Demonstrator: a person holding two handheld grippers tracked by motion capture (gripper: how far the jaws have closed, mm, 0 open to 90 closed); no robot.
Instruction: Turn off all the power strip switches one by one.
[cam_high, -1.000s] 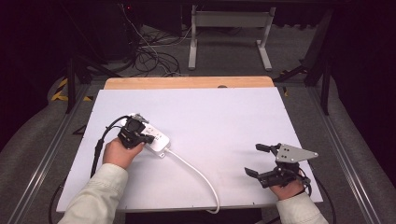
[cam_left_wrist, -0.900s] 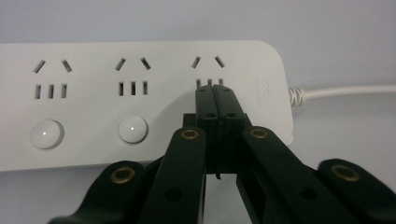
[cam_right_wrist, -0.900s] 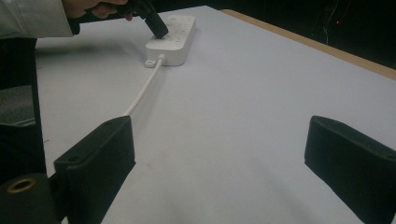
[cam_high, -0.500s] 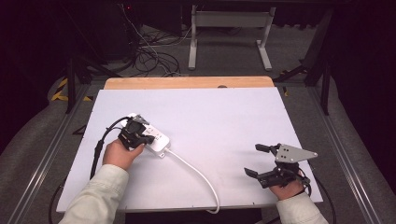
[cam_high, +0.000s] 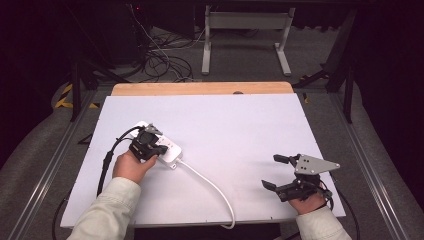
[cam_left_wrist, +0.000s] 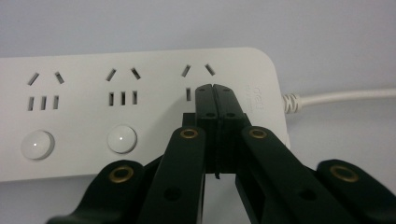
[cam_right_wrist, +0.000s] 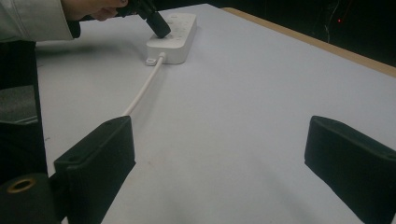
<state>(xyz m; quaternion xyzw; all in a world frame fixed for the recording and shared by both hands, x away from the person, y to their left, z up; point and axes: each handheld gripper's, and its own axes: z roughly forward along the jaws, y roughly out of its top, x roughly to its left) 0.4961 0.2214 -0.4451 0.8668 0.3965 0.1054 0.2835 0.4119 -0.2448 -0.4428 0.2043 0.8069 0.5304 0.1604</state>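
High view: white tabletop (cam_high: 240, 130), dark room, left fingers (cam_high: 161, 150) closed on nothing, right fingers (cam_high: 275, 171) apart.

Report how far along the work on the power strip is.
Done: the left gripper is shut and its tips sit over the power strip at the socket group nearest the cable. In hand: it seems to be pressing there, probably that group's switch, which the jaws hide. Left: two round buttons are untouched. The right gripper waits open, apart.
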